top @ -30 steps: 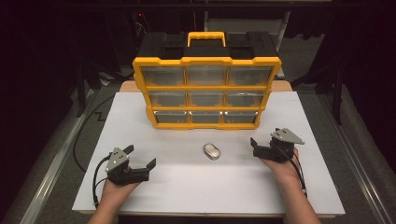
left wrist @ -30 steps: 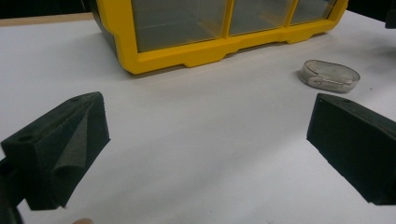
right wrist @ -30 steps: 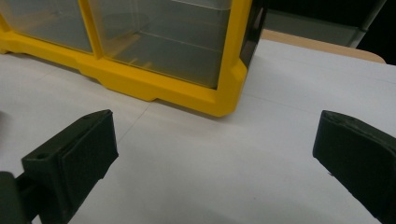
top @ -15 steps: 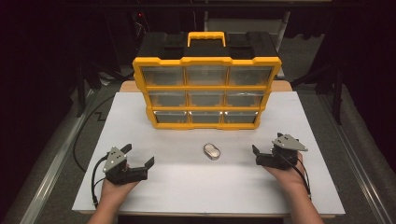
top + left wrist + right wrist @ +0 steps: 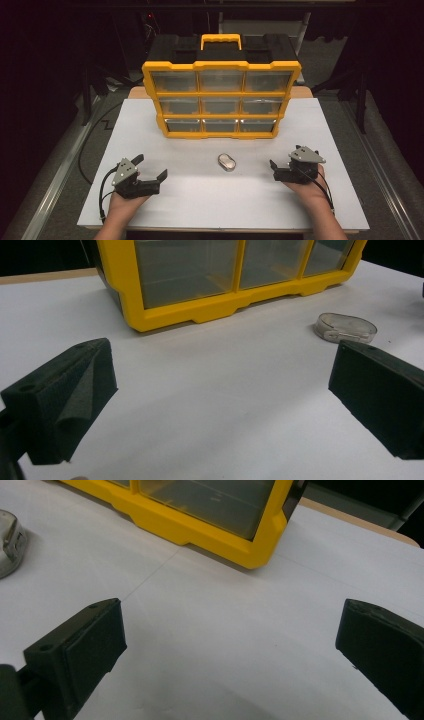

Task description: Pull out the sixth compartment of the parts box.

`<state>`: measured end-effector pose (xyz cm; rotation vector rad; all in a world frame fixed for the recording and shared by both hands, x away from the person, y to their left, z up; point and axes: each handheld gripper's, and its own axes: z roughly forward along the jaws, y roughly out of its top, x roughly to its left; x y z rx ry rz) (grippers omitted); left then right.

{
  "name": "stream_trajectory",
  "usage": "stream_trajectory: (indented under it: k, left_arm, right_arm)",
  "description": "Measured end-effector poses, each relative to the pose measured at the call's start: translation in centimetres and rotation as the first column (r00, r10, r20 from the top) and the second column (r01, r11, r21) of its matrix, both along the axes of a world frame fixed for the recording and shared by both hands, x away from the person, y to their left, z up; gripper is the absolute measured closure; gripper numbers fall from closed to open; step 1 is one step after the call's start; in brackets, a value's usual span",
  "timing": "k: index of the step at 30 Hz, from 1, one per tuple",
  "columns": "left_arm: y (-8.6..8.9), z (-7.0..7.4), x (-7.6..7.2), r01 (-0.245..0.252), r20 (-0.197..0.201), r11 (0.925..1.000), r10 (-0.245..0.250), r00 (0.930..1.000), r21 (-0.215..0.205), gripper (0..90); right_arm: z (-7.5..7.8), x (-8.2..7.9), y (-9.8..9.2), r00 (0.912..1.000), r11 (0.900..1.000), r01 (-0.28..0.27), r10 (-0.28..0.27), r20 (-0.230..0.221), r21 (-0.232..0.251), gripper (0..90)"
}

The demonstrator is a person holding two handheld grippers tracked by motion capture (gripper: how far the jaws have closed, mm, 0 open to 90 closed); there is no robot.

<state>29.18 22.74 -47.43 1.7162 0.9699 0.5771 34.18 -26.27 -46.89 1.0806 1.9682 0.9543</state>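
A yellow organizer [image 5: 221, 100] with clear drawers stands upright at the back of the white table top [image 5: 215, 205]. A small silver oval object [image 5: 227, 161] lies in front of it, between my two grippers. My left gripper [image 5: 151, 166] rests at the front left, open, with nothing between its jaws. In the left gripper view, the silver object [image 5: 346, 327] lies ahead to the right and the organizer [image 5: 200, 305] stands behind it. My right gripper [image 5: 283, 160] sits at the front right, also open and holding nothing. In the right gripper view, the silver object [image 5: 9, 542] is at the far left.
The organizer has a yellow carry handle [image 5: 221, 40] on its black top. A black cable [image 5: 87, 145] runs along the floor left of the table. A metal rail [image 5: 395, 165] lies on the floor to the right. Dark surroundings lie beyond the table edges.
My right gripper has drawn back a little toward the front edge of the table. The left gripper has barely shifted. Both stay open.
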Motion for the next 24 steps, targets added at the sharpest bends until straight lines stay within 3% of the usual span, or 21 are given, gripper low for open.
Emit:
stream_trajectory:
  k: [12,20,24]
  left_arm:
    - [-0.1,-0.1,0.0,0.009,0.007,0.9999,-0.009,0.9999,0.013,0.2]
    - [-0.1,-0.1,0.0,0.006,0.009,0.9998,-0.006,0.9999,0.019,0.2]
    - [-0.2,-0.1,0.0,0.007,0.011,0.9996,-0.007,0.9999,0.026,0.2]
  right_arm:
    - [-0.4,-0.1,0.5,0.9997,0.997,-0.026,0.025,-0.006,-0.075,0.0]
    - [-0.5,-0.2,0.9,0.9993,0.990,-0.037,0.038,0.006,-0.138,0.0]
    - [-0.6,-0.3,1.3,0.9986,0.981,-0.049,0.052,0.013,-0.187,0.0]
